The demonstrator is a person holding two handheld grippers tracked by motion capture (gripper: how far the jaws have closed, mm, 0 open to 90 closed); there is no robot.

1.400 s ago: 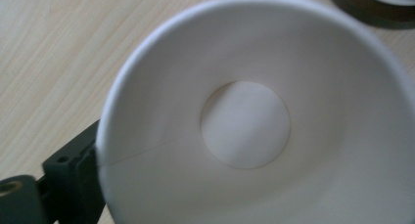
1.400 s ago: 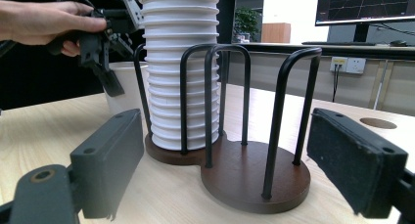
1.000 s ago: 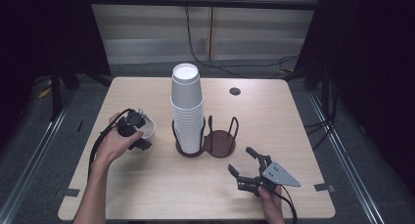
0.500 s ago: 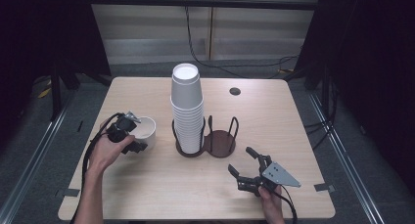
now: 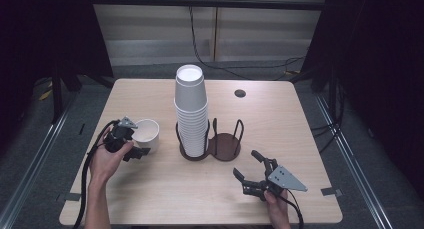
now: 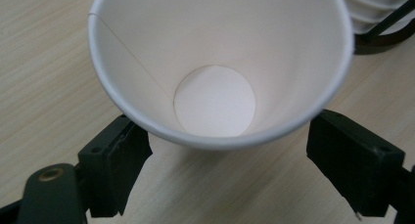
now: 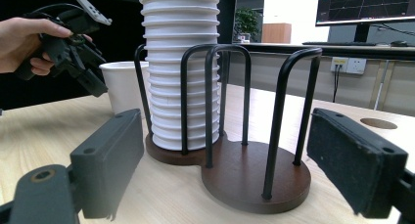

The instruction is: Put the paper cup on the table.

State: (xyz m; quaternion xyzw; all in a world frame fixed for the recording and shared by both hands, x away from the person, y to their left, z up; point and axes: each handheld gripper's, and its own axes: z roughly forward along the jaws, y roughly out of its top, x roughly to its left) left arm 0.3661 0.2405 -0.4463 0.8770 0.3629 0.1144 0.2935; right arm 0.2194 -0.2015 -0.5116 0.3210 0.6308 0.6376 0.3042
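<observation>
A single white paper cup (image 5: 146, 133) stands upright on the left of the table. My left gripper (image 5: 131, 139) reaches it from the left with the cup (image 6: 215, 72) between its jaws. The jaws have just been closing, and the pads (image 6: 120, 158) sit against the cup's sides below the rim. A tall stack of upside-down white cups (image 5: 190, 109) fills the left ring of a dark wire cup holder (image 5: 224, 144). My right gripper (image 5: 254, 174) rests open near the front right, aimed at the holder (image 7: 254, 177), with nothing between its fingers.
The holder's right ring (image 5: 226, 139) has no cups in it. A round cable hole (image 5: 240, 93) lies at the table's back right. Cables trail from both grippers toward the front edge. Dark floor and rails surround the table.
The left hand has slid a little toward the near left, so more of the single cup shows. Its jaws now flank the cup. The right gripper has stayed where it was.
</observation>
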